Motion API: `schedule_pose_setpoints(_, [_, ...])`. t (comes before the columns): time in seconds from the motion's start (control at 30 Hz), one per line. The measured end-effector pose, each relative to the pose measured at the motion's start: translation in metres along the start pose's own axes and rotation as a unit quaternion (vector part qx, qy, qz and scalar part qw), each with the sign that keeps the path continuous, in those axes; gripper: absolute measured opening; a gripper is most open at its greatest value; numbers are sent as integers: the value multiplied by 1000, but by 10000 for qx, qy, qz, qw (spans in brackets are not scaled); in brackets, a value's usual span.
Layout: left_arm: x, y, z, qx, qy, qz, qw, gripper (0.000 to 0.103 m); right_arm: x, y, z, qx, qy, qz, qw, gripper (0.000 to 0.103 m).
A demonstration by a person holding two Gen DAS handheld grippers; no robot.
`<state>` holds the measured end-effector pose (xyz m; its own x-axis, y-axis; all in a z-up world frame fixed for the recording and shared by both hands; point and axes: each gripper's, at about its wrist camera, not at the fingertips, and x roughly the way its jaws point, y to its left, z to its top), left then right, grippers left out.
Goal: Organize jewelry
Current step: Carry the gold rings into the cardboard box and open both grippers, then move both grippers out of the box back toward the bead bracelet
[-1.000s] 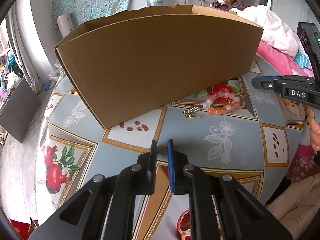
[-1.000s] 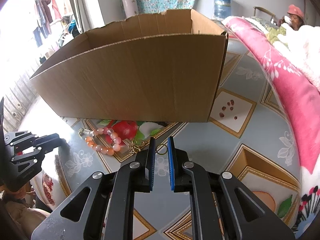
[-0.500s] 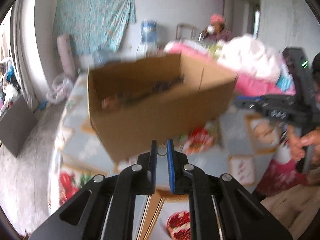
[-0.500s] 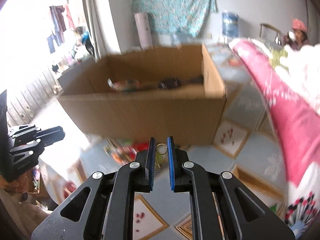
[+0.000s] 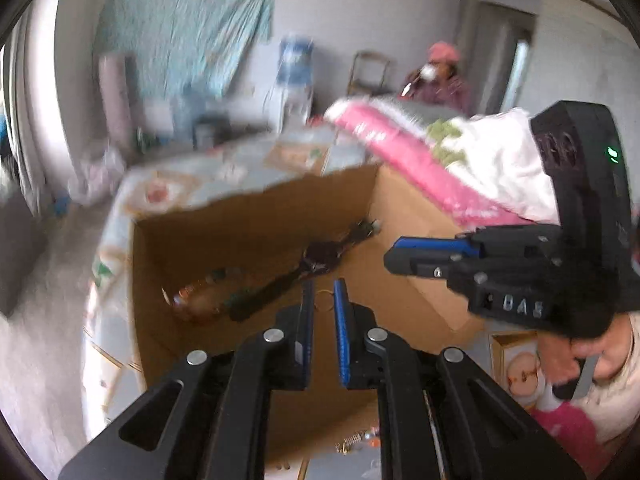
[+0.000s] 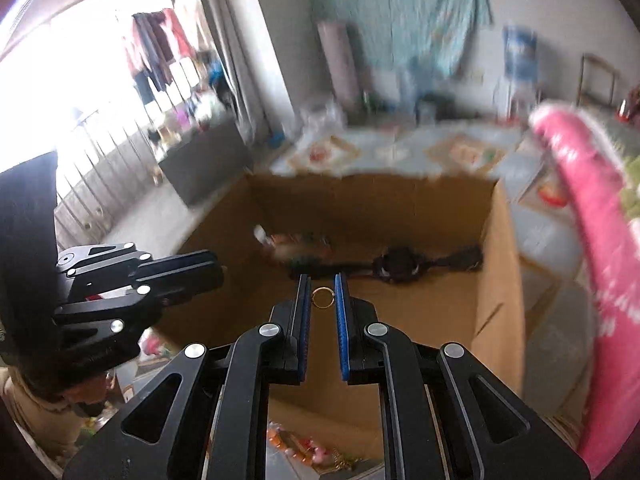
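Note:
My left gripper (image 5: 323,286) is shut on a thin gold ring (image 5: 325,301) and hangs over the open cardboard box (image 5: 404,216). Beside it, my right gripper (image 6: 322,280) is shut on a second small gold ring (image 6: 323,297) above the same box (image 6: 496,280). Inside the box lie a dark watch (image 6: 396,266) with its strap stretched out and some coloured beads (image 6: 296,246). Each gripper shows in the other's view: the right gripper (image 5: 391,257) at the right, the left gripper (image 6: 218,276) at the left.
An orange bead bracelet (image 6: 296,449) and a small gold piece (image 5: 352,440) lie on the patterned tablecloth (image 5: 224,176) in front of the box. A pink blanket (image 6: 592,216) is heaped to the right. A person (image 5: 440,80) sits at the back of the room.
Both grippers have risen from the tabletop with their rings and moved forward over the box's near wall, so the inside of the box now shows.

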<state>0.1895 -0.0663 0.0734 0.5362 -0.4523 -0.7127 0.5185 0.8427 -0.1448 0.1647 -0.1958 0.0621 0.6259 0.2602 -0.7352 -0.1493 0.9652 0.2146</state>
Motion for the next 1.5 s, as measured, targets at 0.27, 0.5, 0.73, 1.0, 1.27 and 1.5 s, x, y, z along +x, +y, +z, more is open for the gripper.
schedule_pose_setpoints(0.27, [43, 21, 13, -592, 682, -20, 9959, 10, 29, -31, 13, 566, 491, 5, 9972, 14])
schedule_pose_setpoints(0.5, [47, 29, 14, -717, 727, 56, 9948, 22, 22, -42, 23, 678, 318, -23, 9972, 19])
schedule_pose_setpoints(0.73, [29, 36, 18, -865, 390, -26, 9955, 23, 5, -48, 25, 742, 38, -68, 9972, 25])
schedule_pose_setpoints(1.0, [-41, 40, 15, -859, -510, -196, 9948, 26, -34, -41, 19, 653, -464, 72, 9968, 28])
schedule_pose_setpoints(1.27, [-109, 36, -35, -523, -932, -37, 9943, 34, -96, -23, -17, 372, -979, 283, 9941, 45])
schedule_pose_setpoints(1.5, [-135, 32, -110, -435, -865, 158, 9952, 34, -118, -5, -81, -34, -823, 437, 9956, 47])
